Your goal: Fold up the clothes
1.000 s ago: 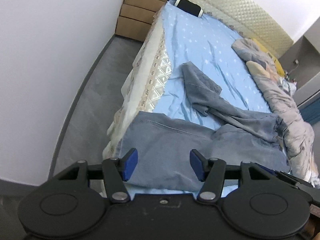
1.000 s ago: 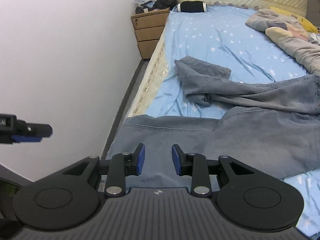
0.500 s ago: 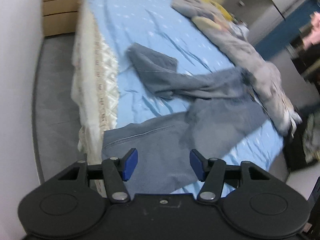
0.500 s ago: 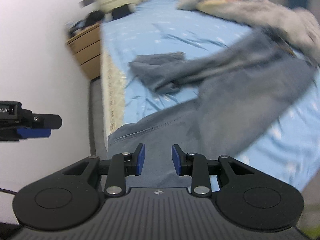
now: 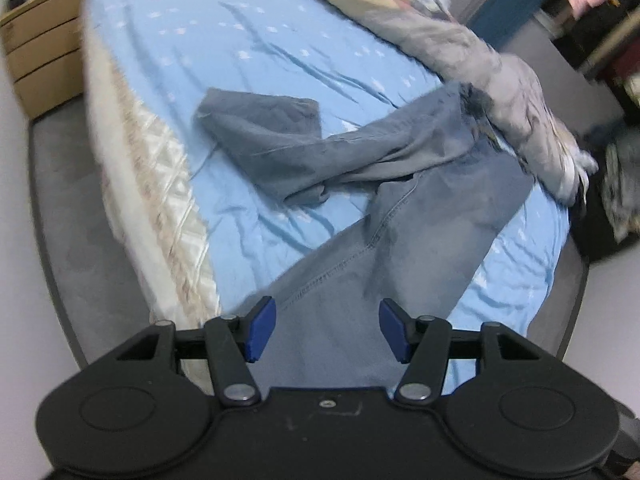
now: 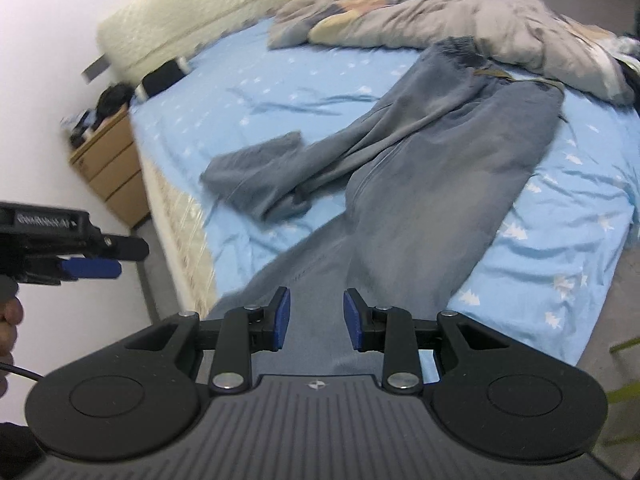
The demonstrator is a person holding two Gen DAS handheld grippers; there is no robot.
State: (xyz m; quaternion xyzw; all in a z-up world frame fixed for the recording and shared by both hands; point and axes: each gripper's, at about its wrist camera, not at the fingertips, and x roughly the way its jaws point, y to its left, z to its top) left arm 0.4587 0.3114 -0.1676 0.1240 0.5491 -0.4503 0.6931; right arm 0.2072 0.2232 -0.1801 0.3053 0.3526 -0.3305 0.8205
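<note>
A pair of blue-grey jeans [image 5: 432, 216] lies spread on the blue bed sheet [image 5: 240, 40], one leg running toward me over the bed's near edge, the other bent back with its end folded over. The jeans also show in the right wrist view [image 6: 440, 176]. My left gripper [image 5: 327, 330] is open and empty, hovering over the near leg end. My right gripper [image 6: 313, 319] is open and empty above the same leg end. The left gripper also shows in the right wrist view [image 6: 92, 258] at the left edge.
A crumpled grey duvet [image 6: 460, 28] lies along the far side of the bed. A wooden drawer unit [image 6: 112, 168] stands by the white wall beside the bed. The quilted mattress side [image 5: 160, 184] drops to grey floor [image 5: 72, 216]. A padded headboard [image 6: 208, 20] is at the back.
Both views have swung to the right, so the bed now runs diagonally and its right side shows. Both grippers stay open over the near leg end. The jeans have not moved.
</note>
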